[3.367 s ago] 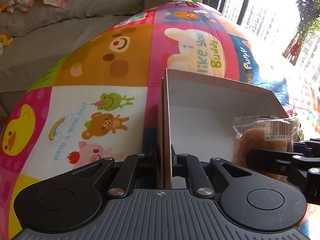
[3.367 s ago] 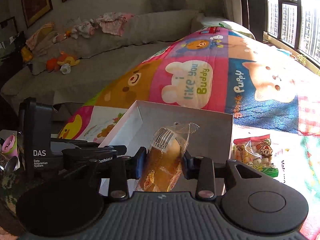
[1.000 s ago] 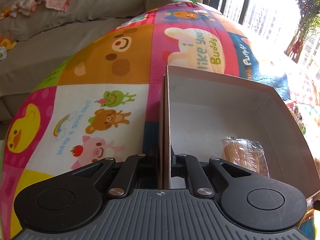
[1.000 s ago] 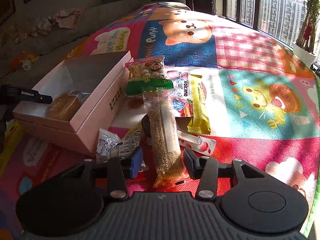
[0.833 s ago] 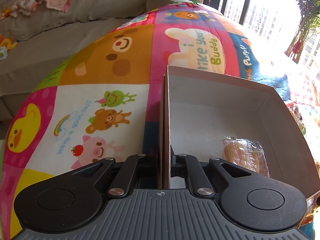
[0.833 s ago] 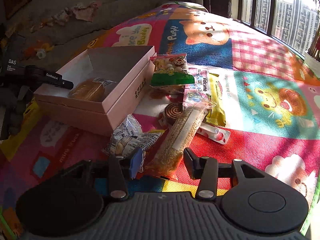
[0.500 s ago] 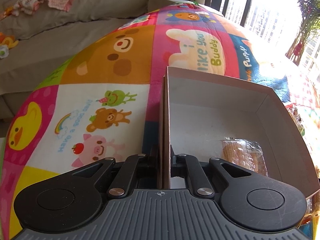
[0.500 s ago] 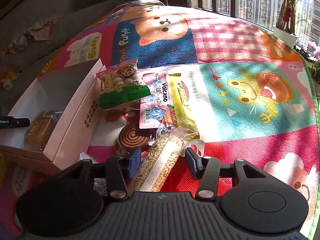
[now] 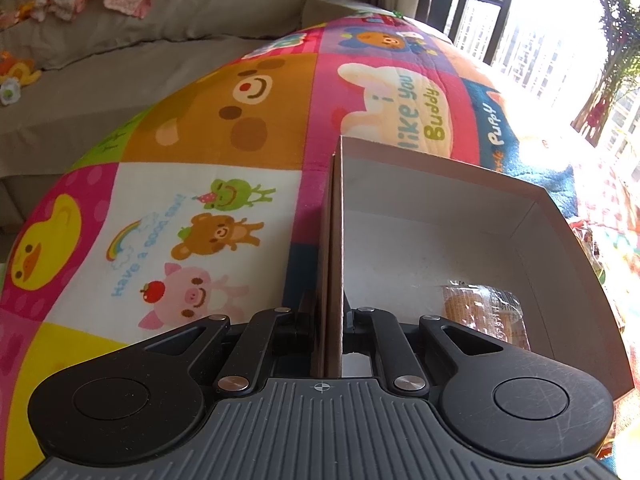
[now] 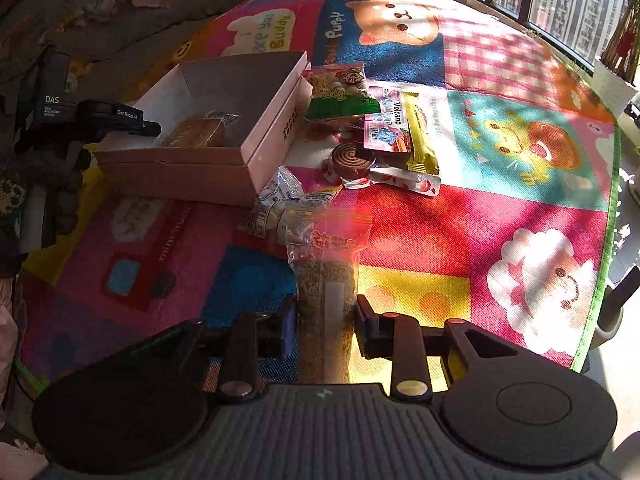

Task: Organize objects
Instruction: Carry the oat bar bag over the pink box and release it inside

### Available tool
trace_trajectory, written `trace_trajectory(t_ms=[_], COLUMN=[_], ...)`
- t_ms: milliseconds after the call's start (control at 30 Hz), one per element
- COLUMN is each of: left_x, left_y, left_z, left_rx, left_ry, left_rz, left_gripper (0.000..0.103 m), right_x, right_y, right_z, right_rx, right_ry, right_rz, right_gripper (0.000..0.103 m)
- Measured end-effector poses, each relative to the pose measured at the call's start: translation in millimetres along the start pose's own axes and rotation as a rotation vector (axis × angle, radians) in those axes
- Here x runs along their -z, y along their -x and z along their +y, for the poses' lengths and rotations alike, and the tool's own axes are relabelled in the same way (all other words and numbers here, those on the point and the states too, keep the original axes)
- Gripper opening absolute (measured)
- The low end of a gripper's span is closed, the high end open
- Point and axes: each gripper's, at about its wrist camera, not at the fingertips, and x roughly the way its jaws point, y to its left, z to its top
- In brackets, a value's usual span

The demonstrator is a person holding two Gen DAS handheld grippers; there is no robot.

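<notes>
Left gripper (image 9: 331,334) clamped; right gripper (image 10: 325,322) closing.

A clear grain packet (image 10: 325,300) is being closed on by the right gripper (image 10: 326,326) above the play mat (image 10: 500,208); a wrapped bun (image 10: 196,134) is seen in the pink box (image 10: 264,136).

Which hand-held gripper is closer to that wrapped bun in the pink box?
Left. The left hand-held gripper clamps the box wall beside the bun; the right hand-held gripper is away over the mat, closing on a grain packet.
</notes>
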Motion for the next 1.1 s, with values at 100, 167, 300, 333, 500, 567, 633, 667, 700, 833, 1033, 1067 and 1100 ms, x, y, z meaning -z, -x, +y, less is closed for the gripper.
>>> trace_trajectory(t_ms=[100,167,300,333,500,567,633,667,700,833,1033,1067,1100], left_x=[0,0,0,0,-1,-1,-1,-1,-1,-1,-2,-2,-2], left_y=[0,0,0,0,-1,-1,-1,-1,0,0,-1,-1,-1], left_z=[0,0,0,0,0,0,0,-1,-1,-1,1,0,0], left_rx=[0.003,0.002,0.003,0.004,0.005,0.006,0.005,0.006,0.005,0.005,0.012,0.012,0.011], left_ry=[0.004,0.003,0.003,0.004,0.005,0.006,0.005,0.003,0.003,0.005,0.008,0.008,0.008], left_rz=[-0.001,-0.001,0.0,0.001,0.0,0.001,0.0,-0.001,-0.001,-0.001,0.0,0.0,0.0], left_gripper=[0.011,0.011,0.011,0.011,0.011,0.011,0.011,0.011,0.011,0.011,0.011,0.011,0.011], right_x=[-17,-31,-67,-73,-110,-120,-126,-128,-130,-136,-148,-149,-151], right_y=[22,32,41,41,21,7,-10,-20,-31,-58,-81,-83,-86], right_z=[24,36,59,62,69,69,71,71,71,72,79,79,79], right_rx=[-0.078,-0.119,-0.164,-0.159,-0.075,-0.037,0.008,0.028,0.042,0.054,0.028,0.02,0.004], right_ry=[0.041,0.068,0.145,0.162,0.234,0.25,0.281,0.293,0.3,0.311,0.281,0.272,0.258], right_rz=[-0.062,-0.106,-0.197,-0.21,-0.272,-0.272,-0.261,-0.245,-0.217,-0.173,-0.158,-0.154,-0.141], right_gripper=[0.028,0.028,0.028,0.028,0.028,0.028,0.028,0.028,0.028,0.028,0.028,0.028,0.028])
